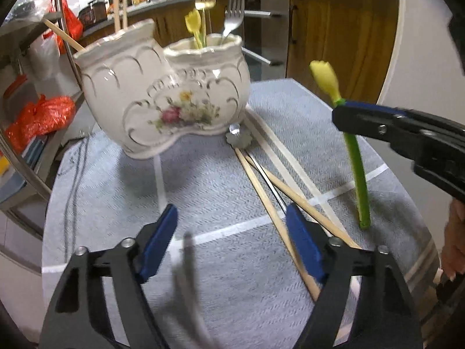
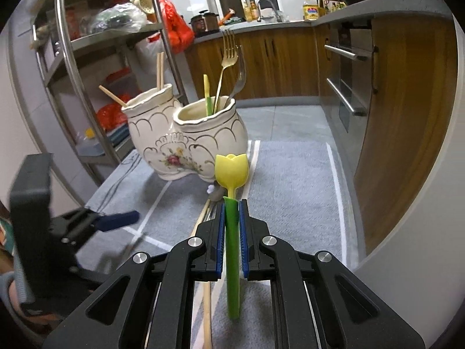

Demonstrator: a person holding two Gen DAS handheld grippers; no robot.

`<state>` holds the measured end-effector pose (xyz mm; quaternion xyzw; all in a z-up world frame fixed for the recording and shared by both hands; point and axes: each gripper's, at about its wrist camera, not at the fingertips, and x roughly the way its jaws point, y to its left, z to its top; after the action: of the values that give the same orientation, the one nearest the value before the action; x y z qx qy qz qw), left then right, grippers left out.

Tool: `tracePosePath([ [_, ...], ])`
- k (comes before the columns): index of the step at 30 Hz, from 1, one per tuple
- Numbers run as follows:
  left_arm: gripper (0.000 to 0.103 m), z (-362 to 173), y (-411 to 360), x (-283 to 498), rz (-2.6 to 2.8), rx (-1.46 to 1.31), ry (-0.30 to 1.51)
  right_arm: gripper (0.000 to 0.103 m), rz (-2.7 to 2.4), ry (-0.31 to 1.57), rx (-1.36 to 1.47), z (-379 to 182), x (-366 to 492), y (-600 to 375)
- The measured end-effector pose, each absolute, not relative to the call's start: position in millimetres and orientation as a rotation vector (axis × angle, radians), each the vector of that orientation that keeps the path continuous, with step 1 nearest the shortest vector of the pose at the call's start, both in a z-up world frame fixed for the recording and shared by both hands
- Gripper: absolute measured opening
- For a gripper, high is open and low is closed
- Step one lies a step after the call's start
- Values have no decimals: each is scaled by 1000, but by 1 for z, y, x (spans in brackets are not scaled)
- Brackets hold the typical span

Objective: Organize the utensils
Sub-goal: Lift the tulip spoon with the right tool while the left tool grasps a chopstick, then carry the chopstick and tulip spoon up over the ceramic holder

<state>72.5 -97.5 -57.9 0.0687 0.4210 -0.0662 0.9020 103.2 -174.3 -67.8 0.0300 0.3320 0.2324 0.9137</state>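
Observation:
My right gripper [image 2: 231, 213] is shut on a tulip-shaped utensil [image 2: 231, 174] with a yellow head and green handle, held upright above the grey cloth; it also shows in the left wrist view [image 1: 356, 160]. My left gripper [image 1: 232, 226] is open, with a blurred grey metal utensil [image 1: 189, 273] between its jaws, untouched by either pad. A white two-pot ceramic holder [image 1: 162, 96] stands ahead, also in the right wrist view [image 2: 189, 139]. Its right pot holds a gold fork, a silver fork and another tulip utensil; its left pot holds chopsticks. Loose chopsticks [image 1: 279, 192] lie on the cloth.
A grey cloth with white stripes [image 1: 203, 174] covers the table. A metal shelf rack [image 2: 87, 43] with red bags stands at the left. Wooden kitchen cabinets [image 2: 392, 116] run along the back and right. A small grey flower-shaped piece [image 1: 239, 139] lies by the holder's base.

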Motion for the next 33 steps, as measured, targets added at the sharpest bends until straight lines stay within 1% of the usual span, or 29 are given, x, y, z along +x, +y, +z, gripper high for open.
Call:
tracePosePath([
  [5,66,-65,-108,78,-100,165,899,11,488,671,68,-65,99,-178],
  [8,57,-64,-113,80,-93,162,907,10,492,667,74,-64,99,-180],
  [12,38,-62,-120,82,-119,147,928,10,495,665,79,-64,98,-179],
  [14,33,-62,-120,83,-130,132,937,10,495,663,79,-64,97,-179],
  [15,27,-62,-120,83,-143,122,940,10,495,663,79,-64,97,-179],
  [17,20,-61,-117,85,-159,113,945,10,496,662,82,-64,97,-179],
  [18,11,-61,-115,85,-161,121,946,10,497,661,84,-64,97,-179],
  [22,6,-60,-98,86,-170,122,948,10,501,651,92,-63,96,-180],
  [27,6,-53,-71,76,-194,104,896,10,512,617,91,-59,91,-179],
  [33,6,-27,-46,49,-251,113,702,10,499,529,101,-48,84,-182],
])
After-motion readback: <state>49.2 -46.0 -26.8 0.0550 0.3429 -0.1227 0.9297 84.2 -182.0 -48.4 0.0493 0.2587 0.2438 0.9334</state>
